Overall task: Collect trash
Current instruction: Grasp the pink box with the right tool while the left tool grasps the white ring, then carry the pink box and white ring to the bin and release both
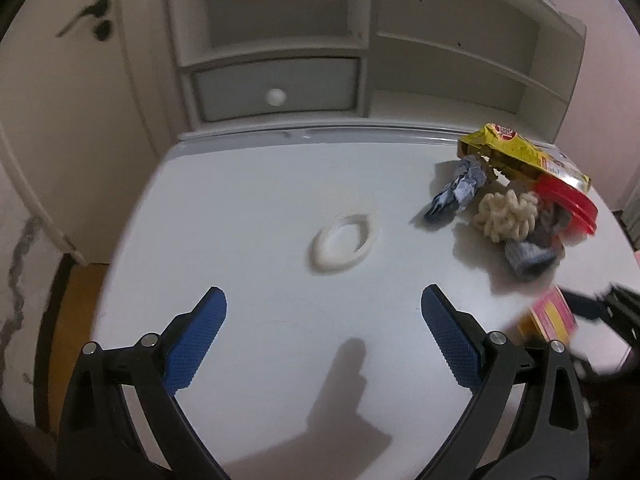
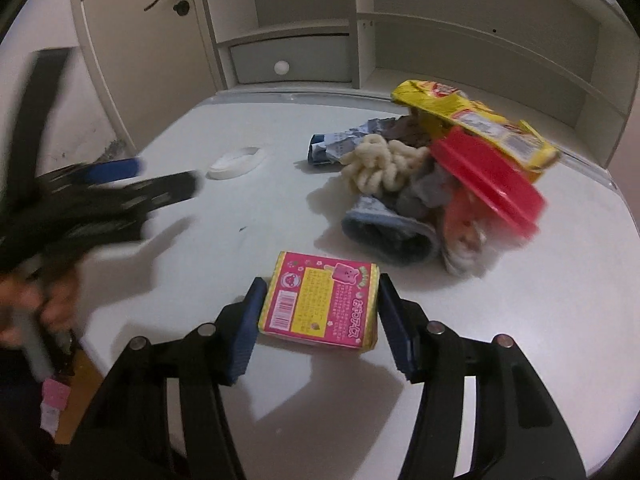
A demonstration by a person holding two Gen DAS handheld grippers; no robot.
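The right gripper (image 2: 318,316) is straddling the pink box (image 2: 320,304), fingers apart, needing to close; the left gripper (image 1: 324,340), also gaping, is hovering at 6 o'clock of the tape roll (image 1: 345,245).

Bare table (image 1: 248,208) lies open ahead of the left hand-held gripper (image 1: 324,336), with only a white ring (image 1: 345,245) there. A trash heap (image 2: 436,168) crowds the far right side.

left wrist view: tabletop (image 1: 248,208) is being looked down on from behind the left tool (image 1: 323,332), facing the shelf unit (image 1: 360,40) | right wrist view: pink box (image 2: 320,300) is being seen close between the right tool (image 2: 320,320) fingers, same direction | shared: trash pile (image 1: 516,208) (image 2: 432,184), white ring (image 1: 344,246) (image 2: 238,164), shelf unit (image 2: 400,32)
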